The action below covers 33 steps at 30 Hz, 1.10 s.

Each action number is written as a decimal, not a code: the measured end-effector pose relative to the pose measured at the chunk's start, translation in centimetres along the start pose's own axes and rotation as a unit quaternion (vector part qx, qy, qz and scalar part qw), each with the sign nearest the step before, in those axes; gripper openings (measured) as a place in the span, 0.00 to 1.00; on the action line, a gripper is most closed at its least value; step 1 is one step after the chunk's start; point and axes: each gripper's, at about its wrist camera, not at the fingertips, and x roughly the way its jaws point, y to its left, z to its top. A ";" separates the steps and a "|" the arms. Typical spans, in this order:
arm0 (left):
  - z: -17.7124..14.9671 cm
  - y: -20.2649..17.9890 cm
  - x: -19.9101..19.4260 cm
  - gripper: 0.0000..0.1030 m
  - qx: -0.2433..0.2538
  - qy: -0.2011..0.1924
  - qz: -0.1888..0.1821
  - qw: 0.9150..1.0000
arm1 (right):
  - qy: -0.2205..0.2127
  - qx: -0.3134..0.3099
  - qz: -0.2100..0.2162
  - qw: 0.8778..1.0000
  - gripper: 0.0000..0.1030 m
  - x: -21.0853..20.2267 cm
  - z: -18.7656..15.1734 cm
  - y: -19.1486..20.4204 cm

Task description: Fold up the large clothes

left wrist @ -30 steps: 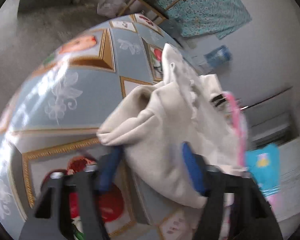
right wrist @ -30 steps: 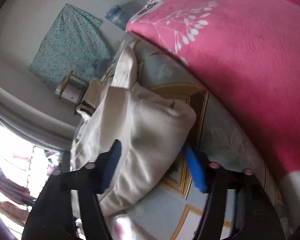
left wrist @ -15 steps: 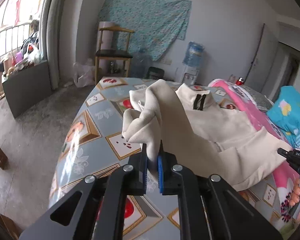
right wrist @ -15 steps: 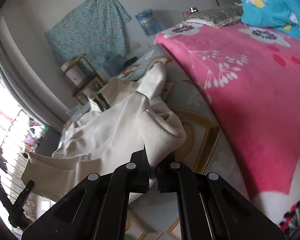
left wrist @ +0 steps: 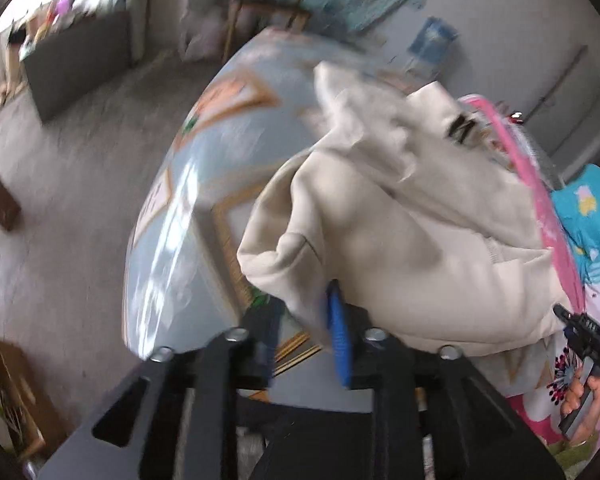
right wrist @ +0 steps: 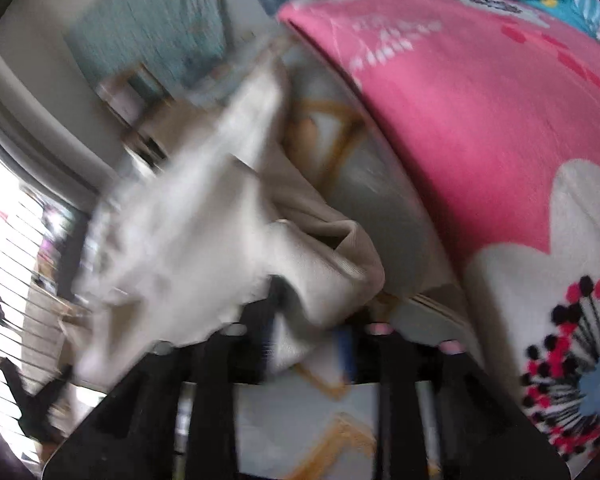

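Both jaws have just opened, letting go of the top (left wrist: 412, 240) on the bed (left wrist: 188, 216). Next, grab new corners.

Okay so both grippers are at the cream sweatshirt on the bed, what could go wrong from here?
1. Both the left gripper and right gripper have just been opening with the cream sweatshirt between the jaws, so the fold may slump unevenly.
2. Loose cloth could snag on the blue pads during withdrawal.
3. The sweatshirt sits bunched beside the pink blanket, so creases may get set.
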 end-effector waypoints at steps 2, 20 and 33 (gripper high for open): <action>0.0 1.3 -0.7 0.46 -0.029 0.004 -0.008 1.000 | -0.011 -0.021 -0.022 0.999 0.61 -1.4 0.3 0.2; 1.8 -6.1 -2.5 0.77 0.146 -0.038 0.020 0.988 | -0.007 -0.188 0.055 0.981 0.92 -1.6 0.1 12.4; 0.3 -8.0 3.2 0.80 0.207 0.011 0.042 0.977 | 0.060 -0.229 0.020 0.971 0.92 3.8 -2.7 12.9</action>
